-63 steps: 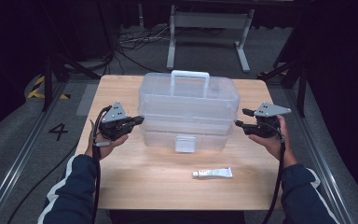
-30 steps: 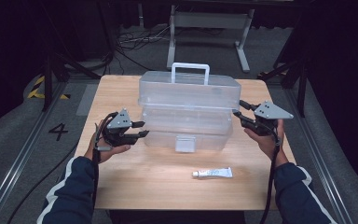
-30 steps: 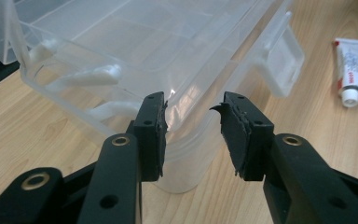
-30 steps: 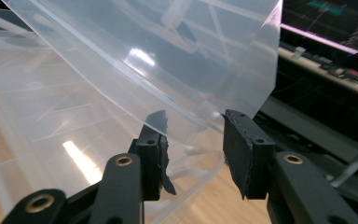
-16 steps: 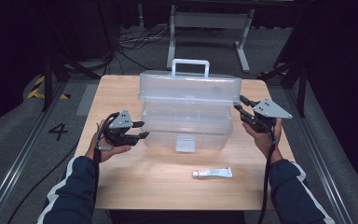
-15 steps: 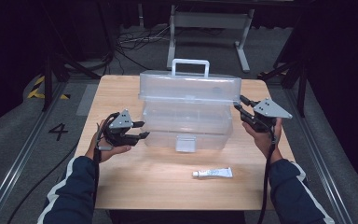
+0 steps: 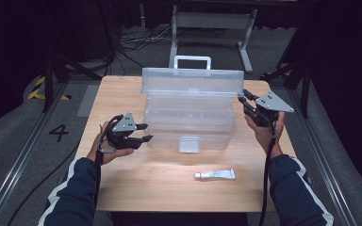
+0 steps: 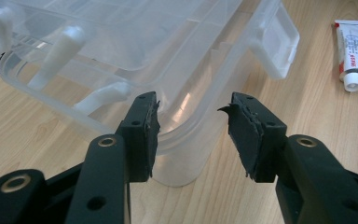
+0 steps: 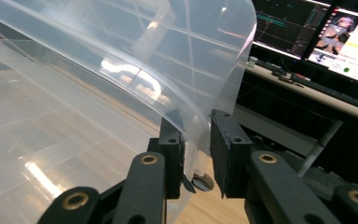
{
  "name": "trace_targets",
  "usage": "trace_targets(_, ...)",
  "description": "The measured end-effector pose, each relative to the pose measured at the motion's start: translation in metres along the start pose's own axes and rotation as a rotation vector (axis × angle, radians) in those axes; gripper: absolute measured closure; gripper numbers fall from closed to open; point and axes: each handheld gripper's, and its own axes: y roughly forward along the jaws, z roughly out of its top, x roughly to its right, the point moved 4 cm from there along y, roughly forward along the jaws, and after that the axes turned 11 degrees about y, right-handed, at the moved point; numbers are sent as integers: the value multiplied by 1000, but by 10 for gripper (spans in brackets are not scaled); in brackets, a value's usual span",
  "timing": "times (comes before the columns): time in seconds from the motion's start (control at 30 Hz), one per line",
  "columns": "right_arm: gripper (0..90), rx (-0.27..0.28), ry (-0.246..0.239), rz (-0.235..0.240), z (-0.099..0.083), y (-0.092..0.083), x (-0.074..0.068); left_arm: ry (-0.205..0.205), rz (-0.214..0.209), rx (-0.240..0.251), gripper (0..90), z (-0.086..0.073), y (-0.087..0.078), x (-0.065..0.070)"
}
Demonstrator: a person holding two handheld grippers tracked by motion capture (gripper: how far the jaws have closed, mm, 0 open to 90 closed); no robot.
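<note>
1. Clear plastic toolbox [image 7: 188, 117] is seated mid-bench [image 7: 136, 188], white latch tab [image 7: 189, 144] facing the person, lid [image 7: 192, 81] lifted partway with its handle [image 7: 192, 61] up at the back.
2. Lid's right edge is clamped by the right gripper [image 7: 246, 102]; in the right gripper view the fingers [image 9: 228, 154] have just been closing and the thin clear edge is pinched between them.
3. Left gripper [image 7: 143, 133] is parked just beside the box's left front corner; its fingers [image 8: 142, 135] have just been parting, now released, nothing held.
4. Status, as judged: latch undone, lid about half raised; full opening is left.
5. White tube [image 7: 214, 174] is lying untouched on the bench, in front of the box.
</note>
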Motion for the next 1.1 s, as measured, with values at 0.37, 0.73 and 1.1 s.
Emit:
trace_targets(0.37,795,0,5,-59,7,5,0,16,12,-9,569,1,5,0)
trace_targets(0.73,811,-10,-18,-84,12,8,1,36,55,-32,661,2,9,0)
trace_targets(1.1,816,-31,-27,-83,20,11,3,55,39,-46,634,6,14,4)
